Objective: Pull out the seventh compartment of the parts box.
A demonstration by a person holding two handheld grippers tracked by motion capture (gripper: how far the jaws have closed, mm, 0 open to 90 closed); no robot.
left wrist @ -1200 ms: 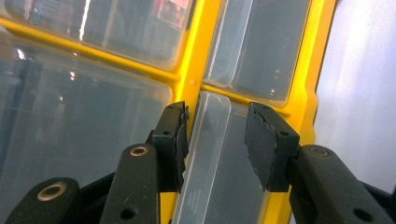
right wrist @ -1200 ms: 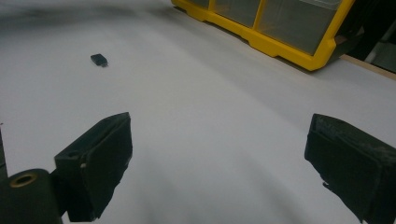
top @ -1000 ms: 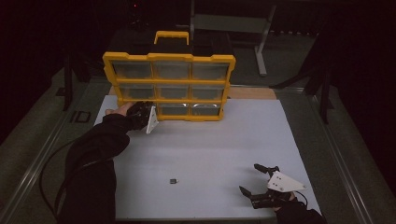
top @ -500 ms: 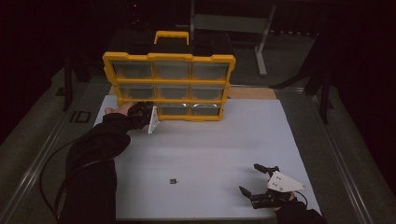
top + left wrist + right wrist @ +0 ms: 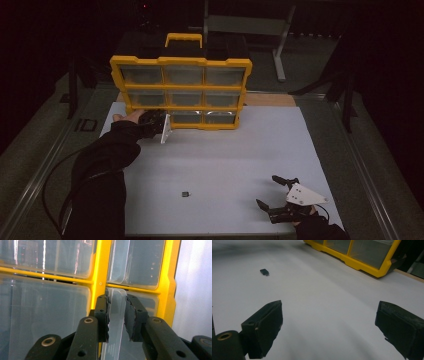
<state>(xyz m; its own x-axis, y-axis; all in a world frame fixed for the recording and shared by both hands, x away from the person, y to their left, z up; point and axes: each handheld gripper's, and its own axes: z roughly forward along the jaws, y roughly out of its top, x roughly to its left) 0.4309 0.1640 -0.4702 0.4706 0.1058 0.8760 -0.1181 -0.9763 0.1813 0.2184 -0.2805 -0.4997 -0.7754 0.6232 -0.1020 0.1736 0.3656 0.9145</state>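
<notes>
Left hand-held gripper [image 5: 116, 315] at bottom-left drawer of yellow organiser [image 5: 182, 90], jaws just closing round clear drawer tab [image 5: 115, 322], slight gap one side, not yet clamped. Right hand-held gripper [image 5: 274, 192] released, wide, well away from organiser. Small black part [image 5: 185, 194] on tabletop [image 5: 225, 150] between.

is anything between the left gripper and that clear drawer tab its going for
Nothing visible. The left gripper has just been closing, with the clear drawer tab between its jaws on the yellow organizer.
</notes>
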